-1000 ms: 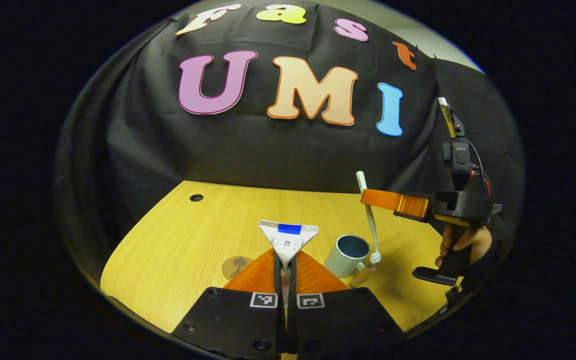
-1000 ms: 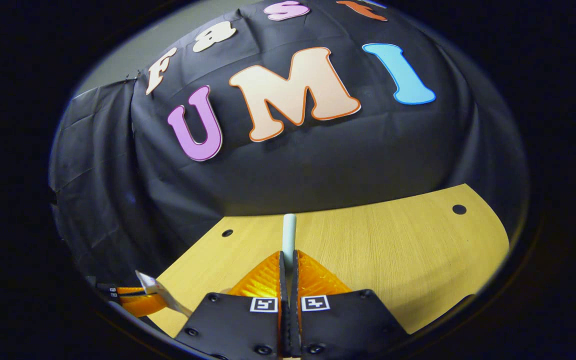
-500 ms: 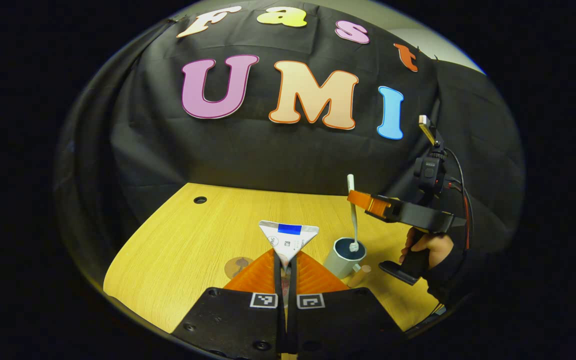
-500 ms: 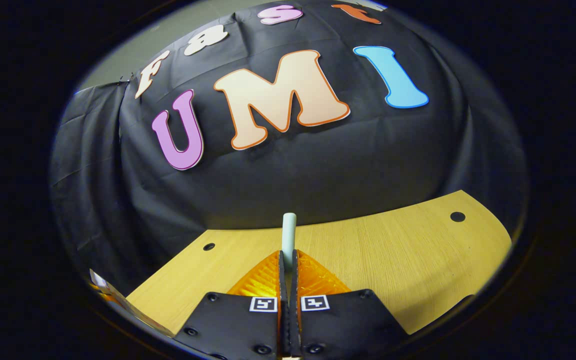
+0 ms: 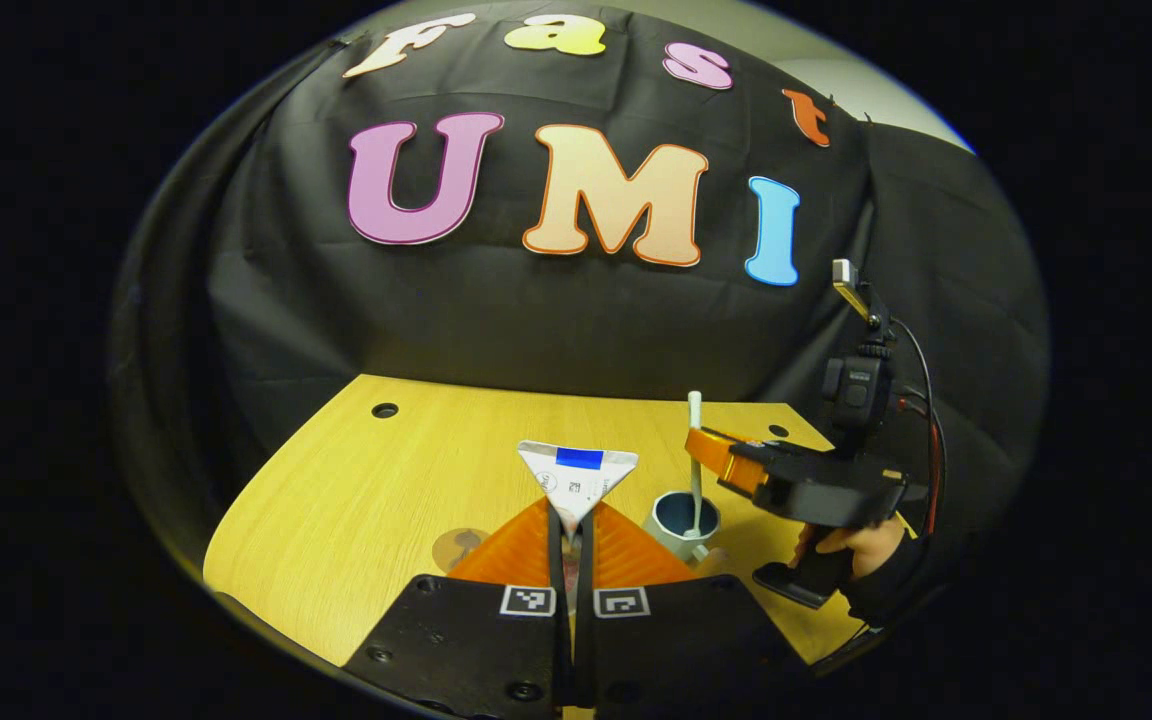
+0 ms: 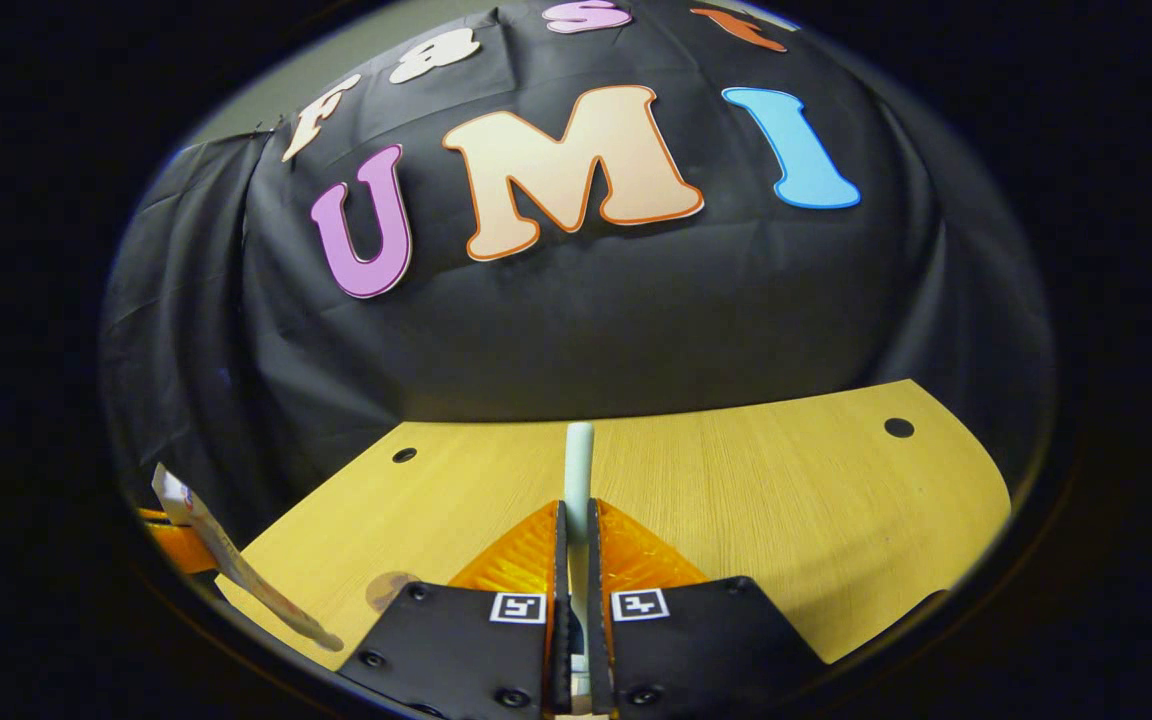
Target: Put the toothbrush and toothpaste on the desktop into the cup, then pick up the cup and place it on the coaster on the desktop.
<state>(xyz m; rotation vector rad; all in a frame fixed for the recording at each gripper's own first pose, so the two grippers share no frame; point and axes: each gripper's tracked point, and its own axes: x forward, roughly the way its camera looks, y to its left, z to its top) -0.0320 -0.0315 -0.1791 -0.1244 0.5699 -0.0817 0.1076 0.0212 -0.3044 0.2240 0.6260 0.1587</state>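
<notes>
In the left gripper view, my left gripper is shut on a white toothpaste tube, whose flat crimped end with a blue patch stands up above the fingers. Just to its right stands the grey cup with a blue inside. The right gripper holds the white toothbrush upright over the cup, with its lower end down inside the rim. In the right gripper view, my right gripper is shut on the toothbrush handle. The round brown coaster lies left of my left fingers.
The wooden desktop has small round holes near its back corners. A hand holds the right gripper's grip at the right edge. In the right gripper view, the toothpaste tube and the coaster sit at the lower left.
The right gripper carried the toothbrush leftward from beside the cup to over it, then lowered it so its brush end is now inside the cup. My left gripper barely moved.
</notes>
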